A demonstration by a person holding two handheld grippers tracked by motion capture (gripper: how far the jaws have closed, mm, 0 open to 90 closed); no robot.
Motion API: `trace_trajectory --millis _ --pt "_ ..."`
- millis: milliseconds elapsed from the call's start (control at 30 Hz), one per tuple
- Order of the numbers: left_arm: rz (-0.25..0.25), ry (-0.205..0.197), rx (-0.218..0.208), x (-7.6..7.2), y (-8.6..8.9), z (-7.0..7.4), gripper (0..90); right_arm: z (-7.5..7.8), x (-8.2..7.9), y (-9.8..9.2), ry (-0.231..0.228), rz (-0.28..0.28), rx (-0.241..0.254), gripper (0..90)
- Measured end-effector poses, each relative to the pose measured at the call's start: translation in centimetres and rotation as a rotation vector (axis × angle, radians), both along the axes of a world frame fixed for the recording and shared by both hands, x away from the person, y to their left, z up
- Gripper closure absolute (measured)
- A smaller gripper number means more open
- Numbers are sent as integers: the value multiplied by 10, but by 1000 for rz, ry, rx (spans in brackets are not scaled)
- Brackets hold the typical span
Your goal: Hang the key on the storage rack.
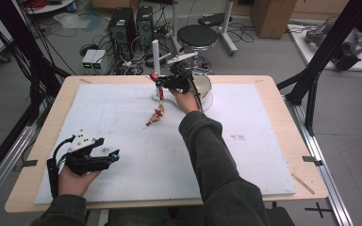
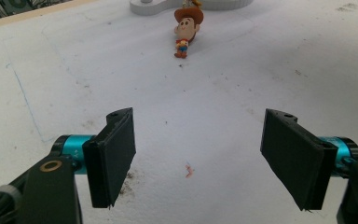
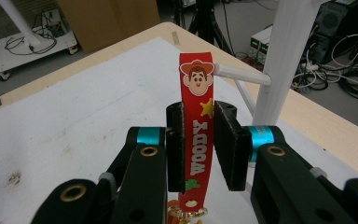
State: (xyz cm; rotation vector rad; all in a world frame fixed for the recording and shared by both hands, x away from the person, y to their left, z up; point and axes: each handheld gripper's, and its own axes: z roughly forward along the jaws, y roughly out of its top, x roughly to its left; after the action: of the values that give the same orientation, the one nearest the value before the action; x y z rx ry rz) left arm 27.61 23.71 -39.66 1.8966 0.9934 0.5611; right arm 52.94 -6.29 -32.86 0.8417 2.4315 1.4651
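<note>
The right tongs (image 3: 199, 149) are gripping a red strap (image 3: 196, 135) (it has "WOODY" printed on it) and holding it upright just beside a peg (image 3: 242, 74) of the white stand (image 3: 284, 60) at the far side of the bench (image 1: 52, 99). The cowboy figure (image 1: 158, 114) is hanging below the strap, touching the white mat (image 1: 122, 122). The left tongs (image 2: 200, 154) are resting wide open and empty near the front edge.

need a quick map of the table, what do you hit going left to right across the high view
left gripper near the front left edge → cowboy toy lying on the white board → white peg stand → right gripper holding the red strap → round bowl
</note>
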Motion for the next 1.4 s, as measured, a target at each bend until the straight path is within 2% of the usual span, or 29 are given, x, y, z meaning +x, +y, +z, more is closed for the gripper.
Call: trace_trajectory --millis 267,667,900,1000,1100,1400 --pt "0 -2 -3 -1 0 1 266 3 6 0 12 -17 -3 753" --pt "-3 -2 9 0 0 1 266 -1 10 -1 54 -46 39 753" --pt "0 0 7 0 1 0 267 -5 13 -3 68 -76 23 754" --pt "1 0 2 0 1 0 267 -6 13 -2 59 -78 13 753" --pt "4 -1 5 0 0 0 267 -7 14 -3 74 -89 14 753" --pt "3 -2 7 0 1 1 267 -7 14 -3 72 -93 5 752"
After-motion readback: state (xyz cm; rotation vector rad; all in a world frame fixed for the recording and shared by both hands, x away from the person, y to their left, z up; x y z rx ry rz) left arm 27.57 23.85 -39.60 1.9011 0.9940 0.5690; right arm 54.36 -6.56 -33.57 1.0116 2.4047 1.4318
